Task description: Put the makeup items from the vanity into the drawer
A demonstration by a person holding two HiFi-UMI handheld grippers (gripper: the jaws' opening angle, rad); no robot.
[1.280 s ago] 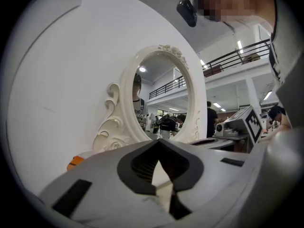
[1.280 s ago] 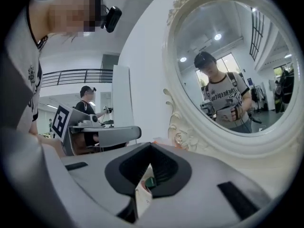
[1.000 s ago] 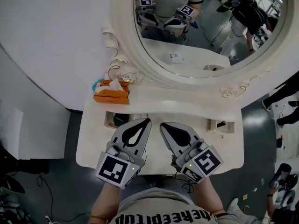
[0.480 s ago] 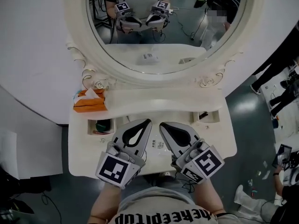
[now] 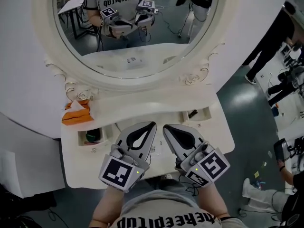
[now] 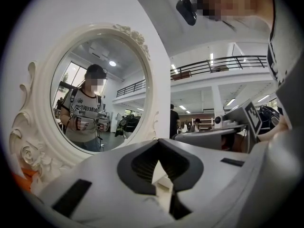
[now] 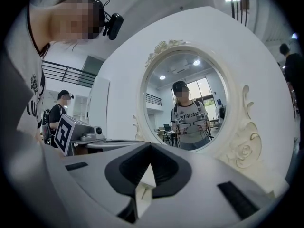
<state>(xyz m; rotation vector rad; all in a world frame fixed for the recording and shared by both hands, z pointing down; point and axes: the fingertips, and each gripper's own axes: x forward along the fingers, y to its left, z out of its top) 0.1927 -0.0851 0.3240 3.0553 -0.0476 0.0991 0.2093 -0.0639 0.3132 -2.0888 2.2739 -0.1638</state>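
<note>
Currently, one lot: white vanity [image 5: 216, 137] with oval mirror [image 5: 156, 42], seen from above.

Change over the last second: the head view has swung. The vanity has drifted left and up in the frame, and the floor at right shows more. Both grippers sit at the same place in the frame and in the same pose. Nothing on the vanity has shifted relative to it. Judgement: only the viewpoint moved, and no item has been moved.

Left gripper [image 5: 150, 126]: jaws together, nothing between them. It hovers over the front middle of the top and points at the mirror.

Right gripper [image 5: 166, 128]: jaws likewise together and empty, just beside the left one, tips near each other.

Task items, as far as they can be made out:
- green round item [image 5: 91, 136], sitting in the left recess [image 5: 81, 140] of the top. It is small and partly shadowed, and its kind cannot be told.
- dark slim item [image 5: 192, 113], lying aslant in the right recess [image 5: 205, 112]. It may be a pencil or a tube.

Other: orange tissue box [image 5: 75, 116] at the back left corner, under the mirror frame.

Drawer: not made out, as the front of the vanity lies hidden beneath the grippers.

Status, as judged: items are on the vanity, so stowing remains.
</note>
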